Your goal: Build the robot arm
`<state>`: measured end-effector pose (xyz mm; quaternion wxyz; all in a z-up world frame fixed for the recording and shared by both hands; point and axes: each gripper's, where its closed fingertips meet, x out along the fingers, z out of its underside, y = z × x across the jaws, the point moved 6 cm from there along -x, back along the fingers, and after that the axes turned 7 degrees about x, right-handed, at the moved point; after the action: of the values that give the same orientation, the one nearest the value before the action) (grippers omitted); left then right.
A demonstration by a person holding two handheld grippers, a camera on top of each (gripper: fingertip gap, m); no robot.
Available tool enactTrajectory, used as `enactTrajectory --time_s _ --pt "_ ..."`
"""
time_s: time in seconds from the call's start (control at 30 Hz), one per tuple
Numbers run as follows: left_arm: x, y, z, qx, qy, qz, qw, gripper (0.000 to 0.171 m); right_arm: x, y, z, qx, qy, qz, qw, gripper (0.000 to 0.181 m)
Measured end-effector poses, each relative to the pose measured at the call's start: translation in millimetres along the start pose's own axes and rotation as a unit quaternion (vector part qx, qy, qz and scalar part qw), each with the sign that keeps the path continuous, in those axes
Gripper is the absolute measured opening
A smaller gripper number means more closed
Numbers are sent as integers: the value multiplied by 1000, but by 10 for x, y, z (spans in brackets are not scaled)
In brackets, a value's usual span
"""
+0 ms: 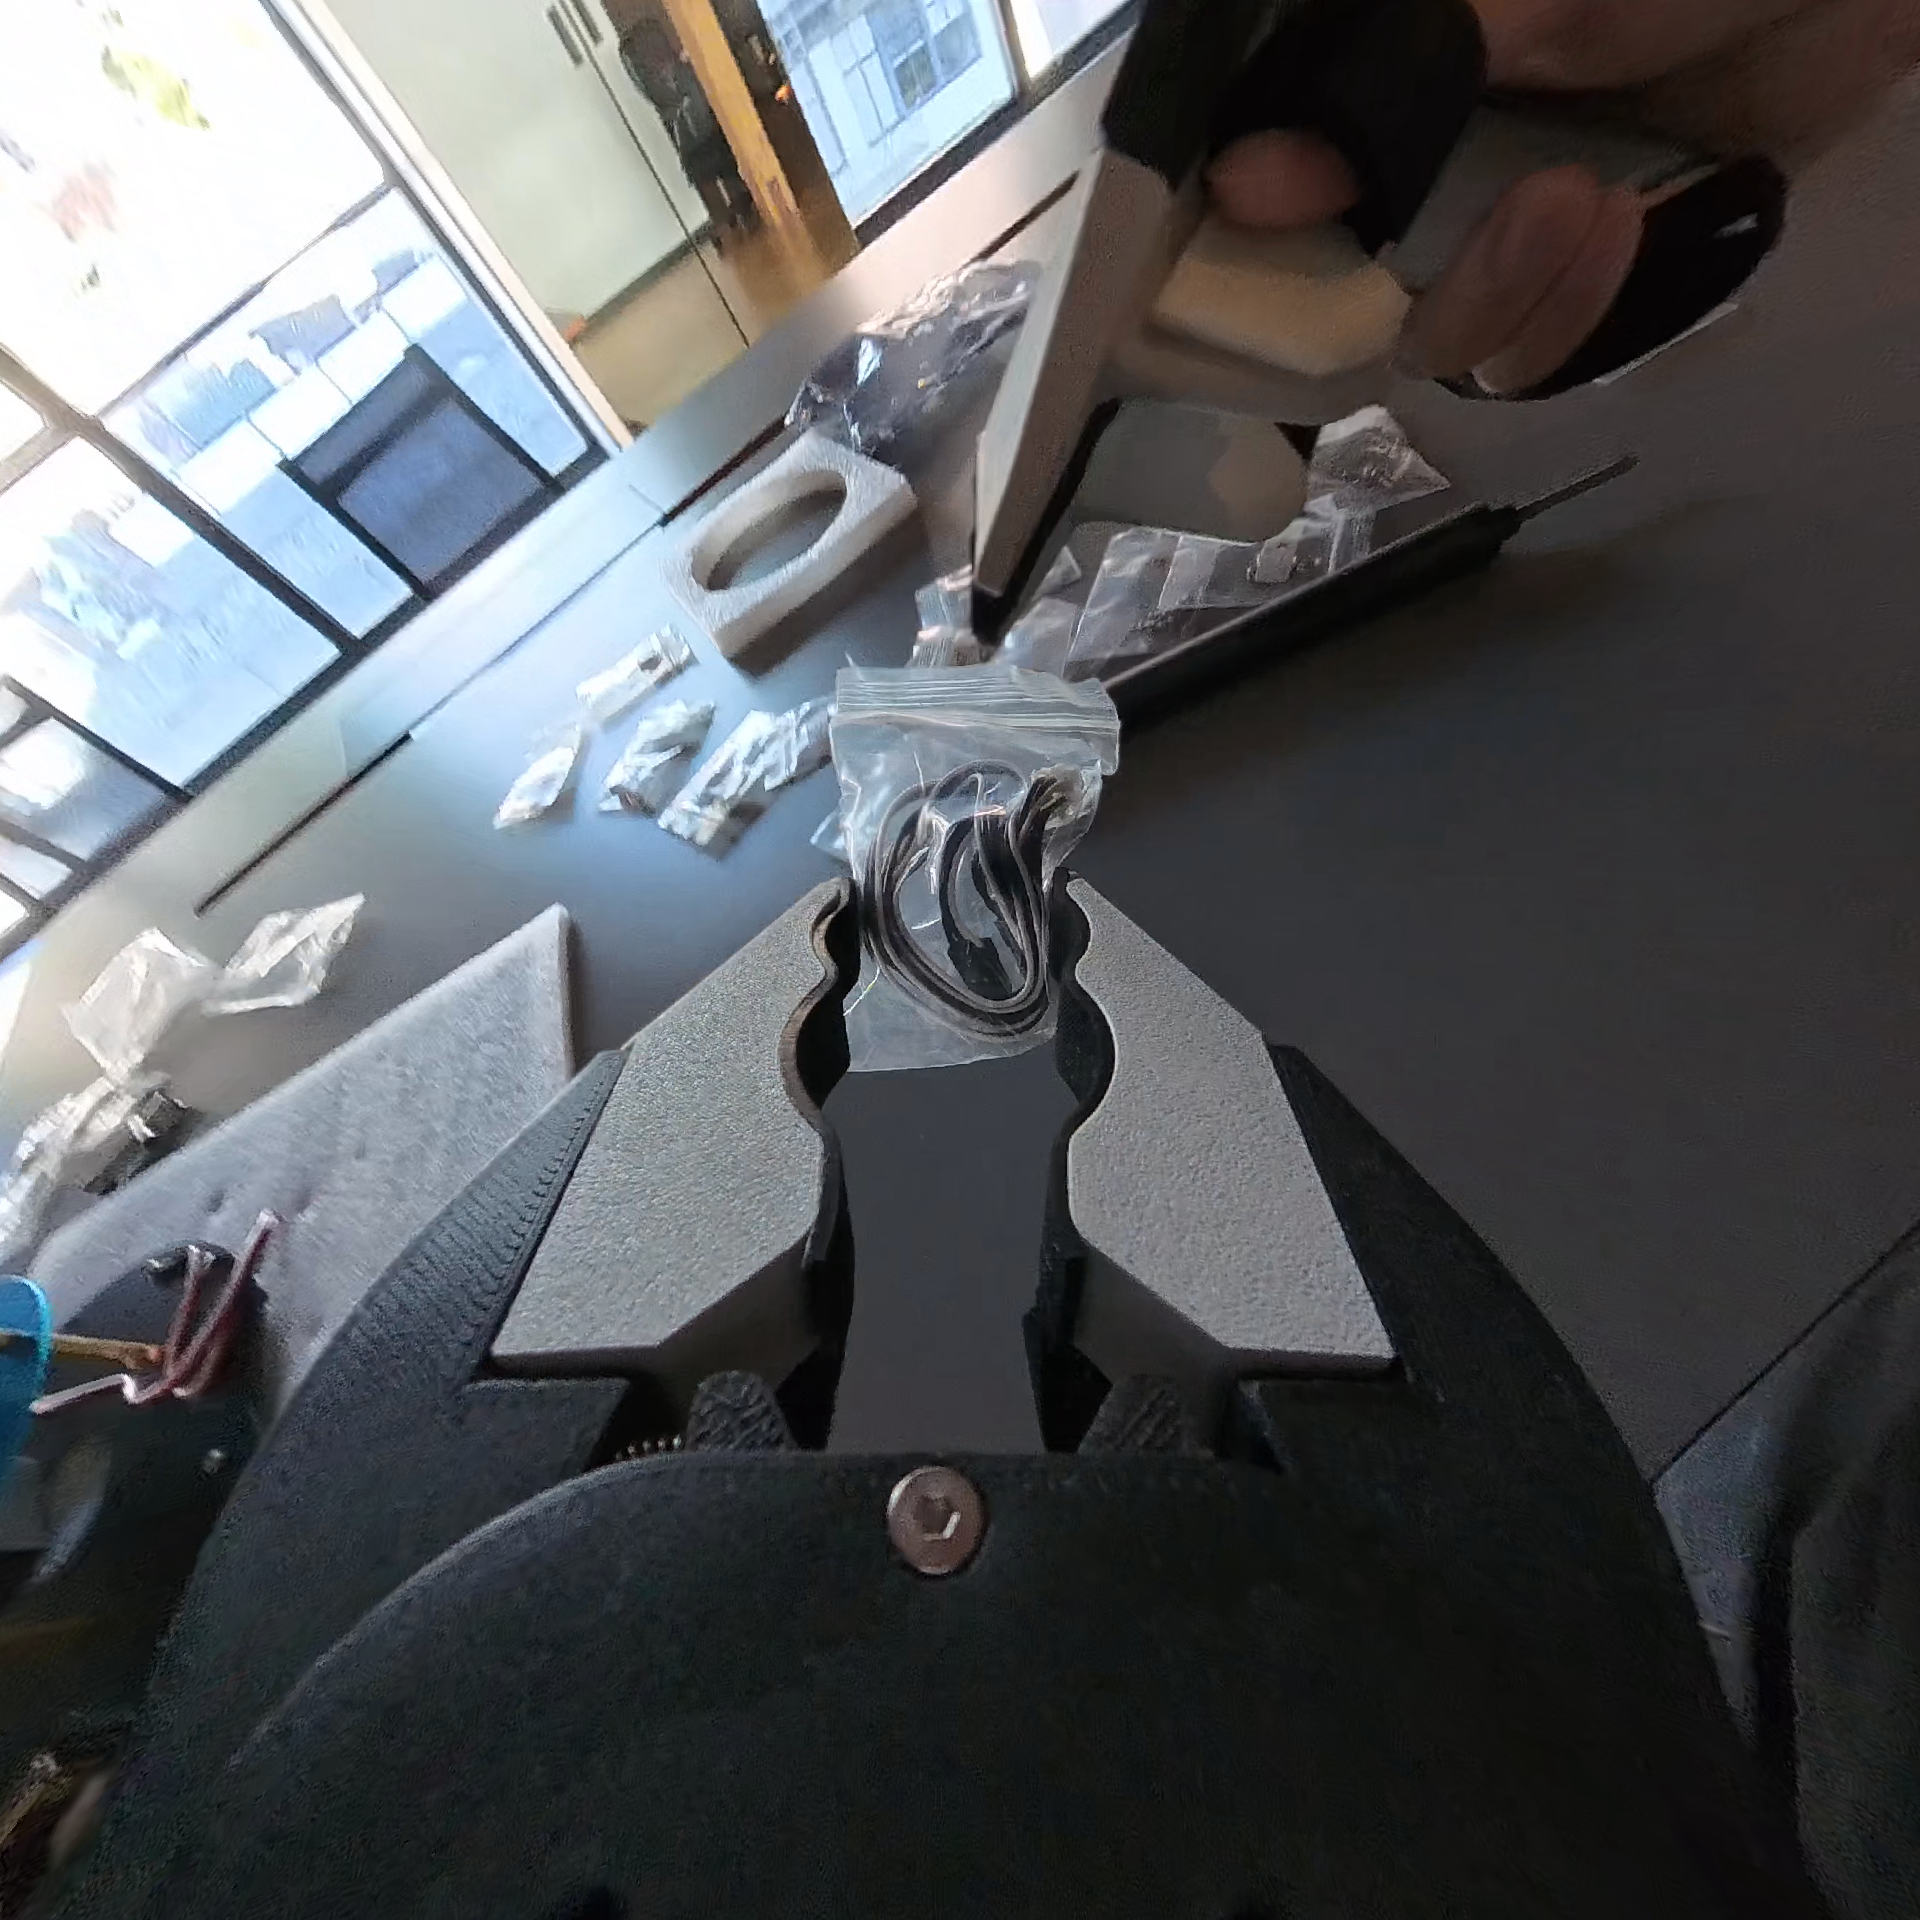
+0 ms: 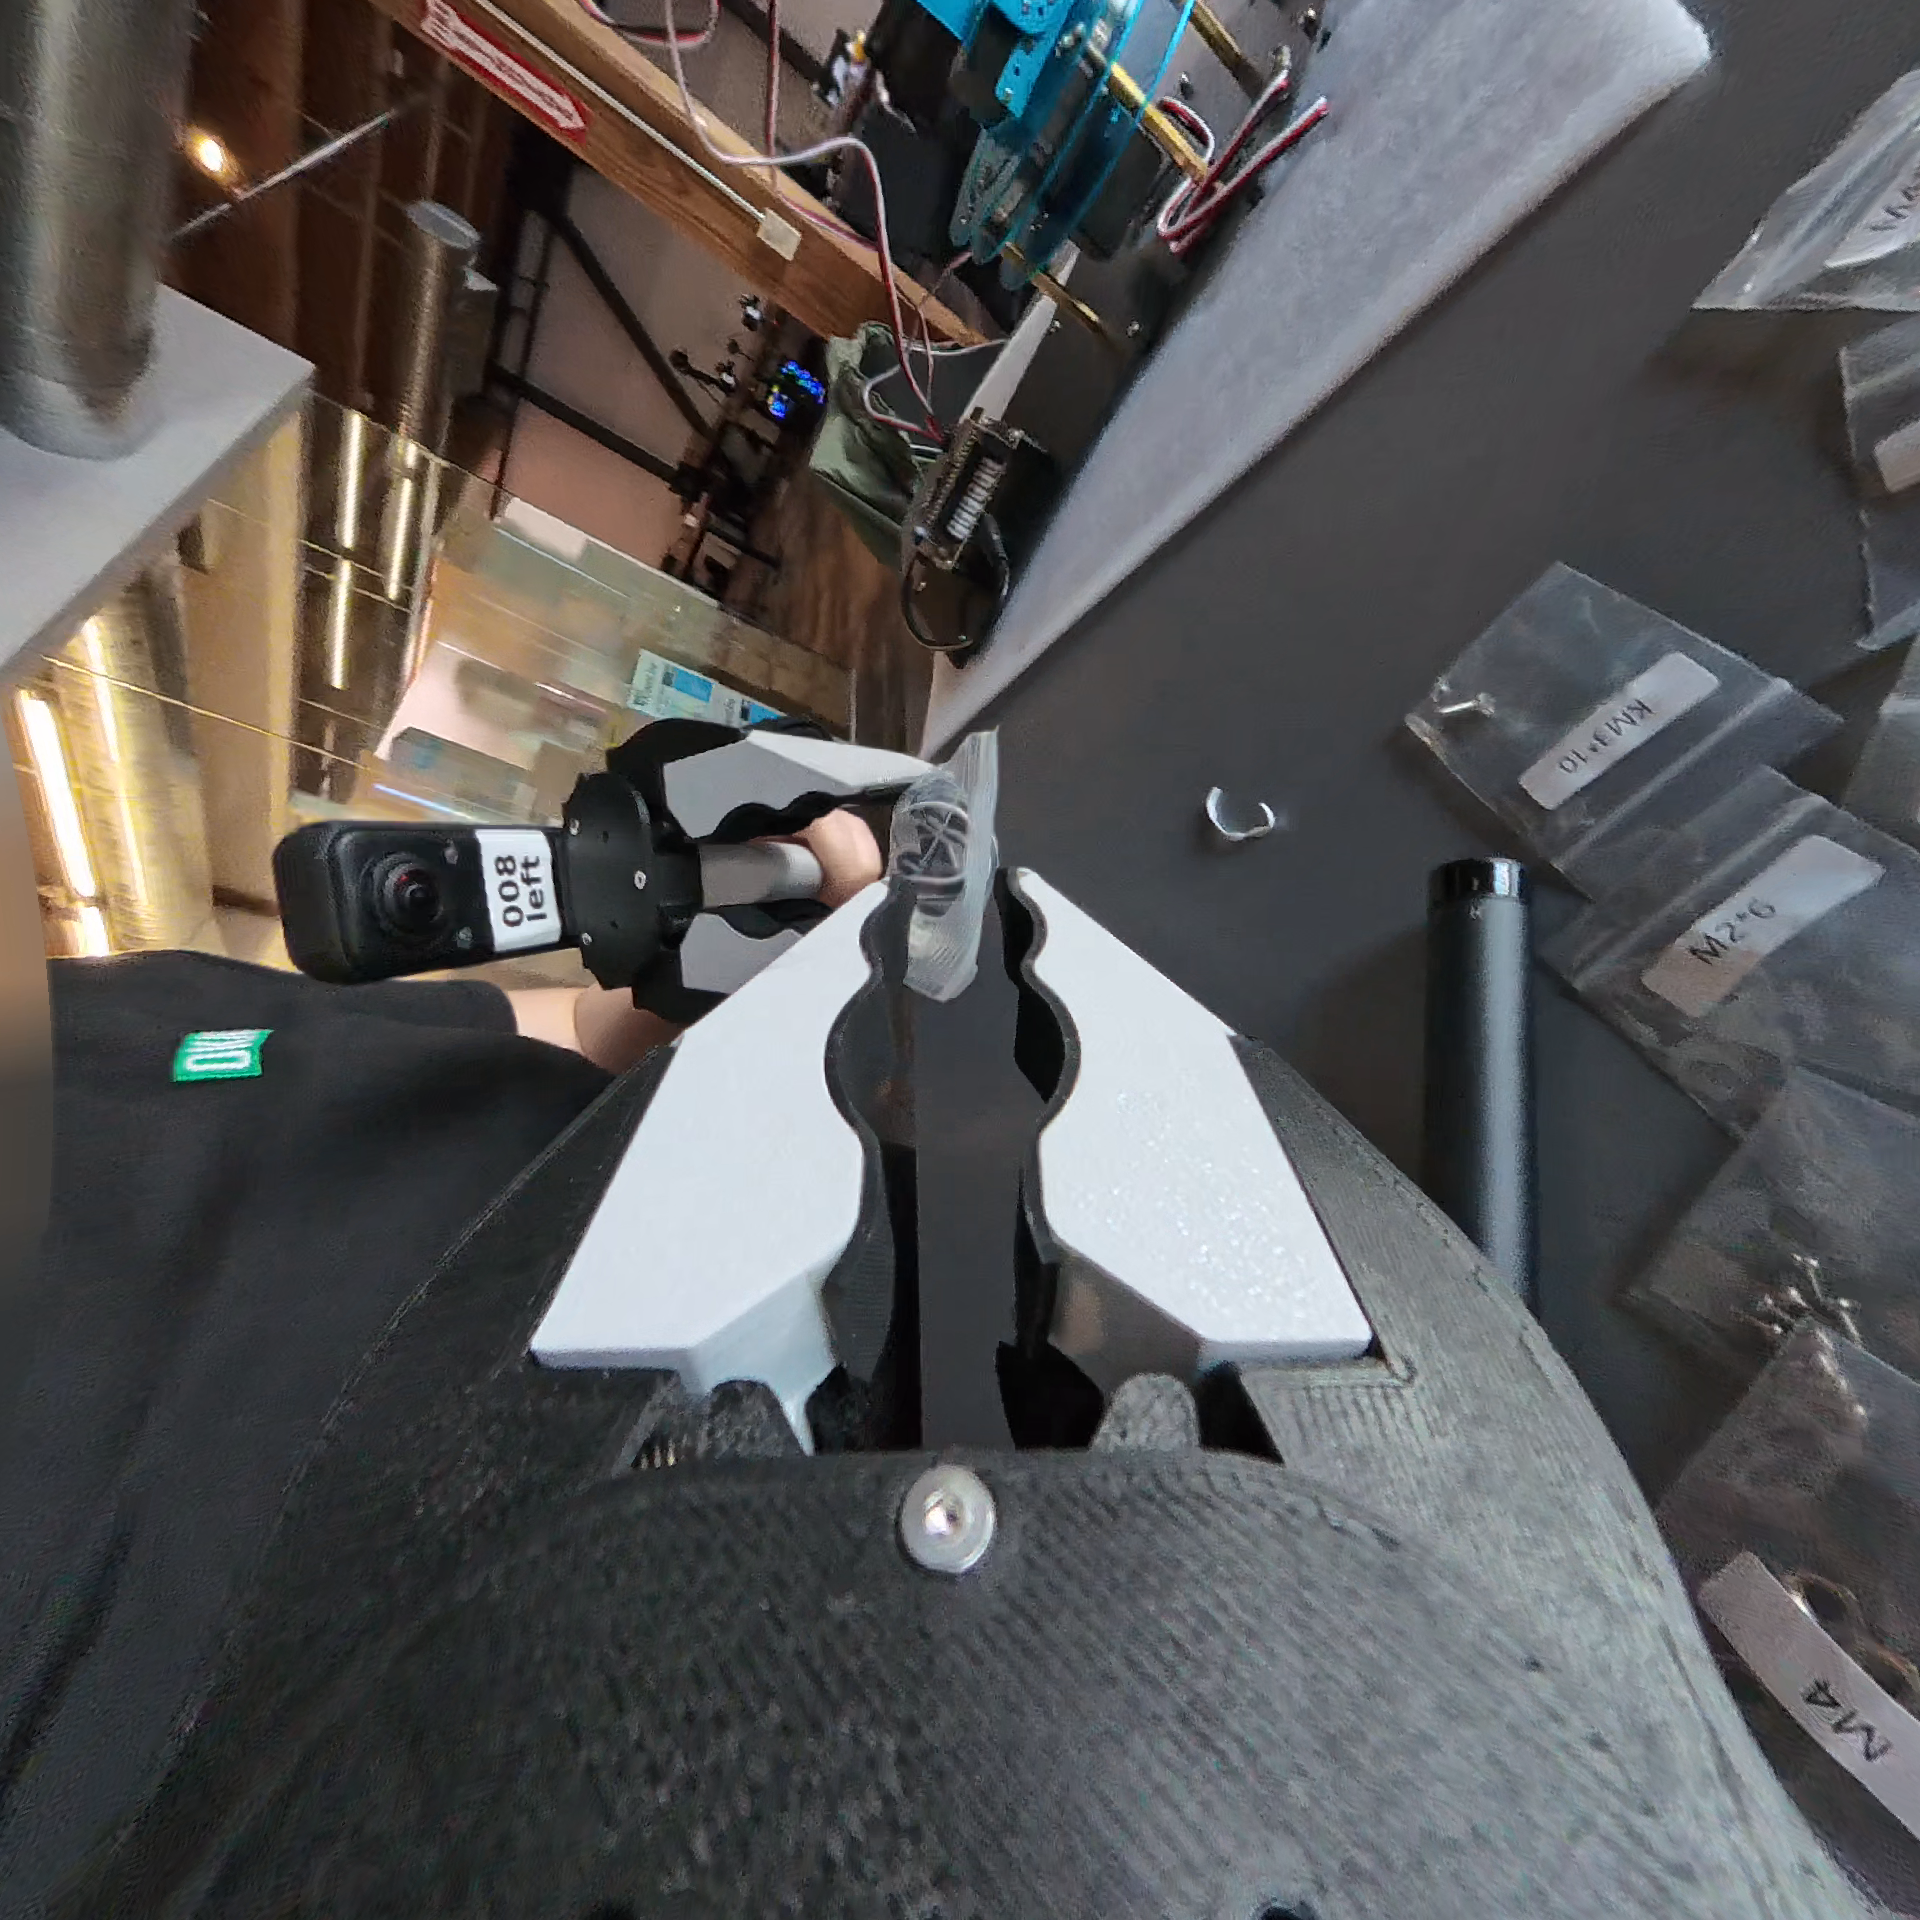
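My left gripper is shut on a small clear zip bag with coiled black wires in it and holds it above the dark table. In the right wrist view the left gripper comes in from the left with the bag edge-on. My right gripper has its jaws a little apart, and the bag's free end lies between or just before the tips; I cannot tell whether they touch it. A gloved hand holds the right gripper, and one of its grey fingers shows blurred just beyond the bag.
Labelled clear parts bags, a black tube and a small metal ring lie on the table at the right. A foam block with an oval hole, several small bags and a grey foam pad lie at the left.
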<state>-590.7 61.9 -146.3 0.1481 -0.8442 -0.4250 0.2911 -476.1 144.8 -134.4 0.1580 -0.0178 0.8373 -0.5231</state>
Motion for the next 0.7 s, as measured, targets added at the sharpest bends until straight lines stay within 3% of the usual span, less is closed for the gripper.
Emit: enactTrajectory --time_s 0.7 --pt "134 -8 -189 5 31 -3 1000 33 -165 31 -60 26 -6 -39 999 8"
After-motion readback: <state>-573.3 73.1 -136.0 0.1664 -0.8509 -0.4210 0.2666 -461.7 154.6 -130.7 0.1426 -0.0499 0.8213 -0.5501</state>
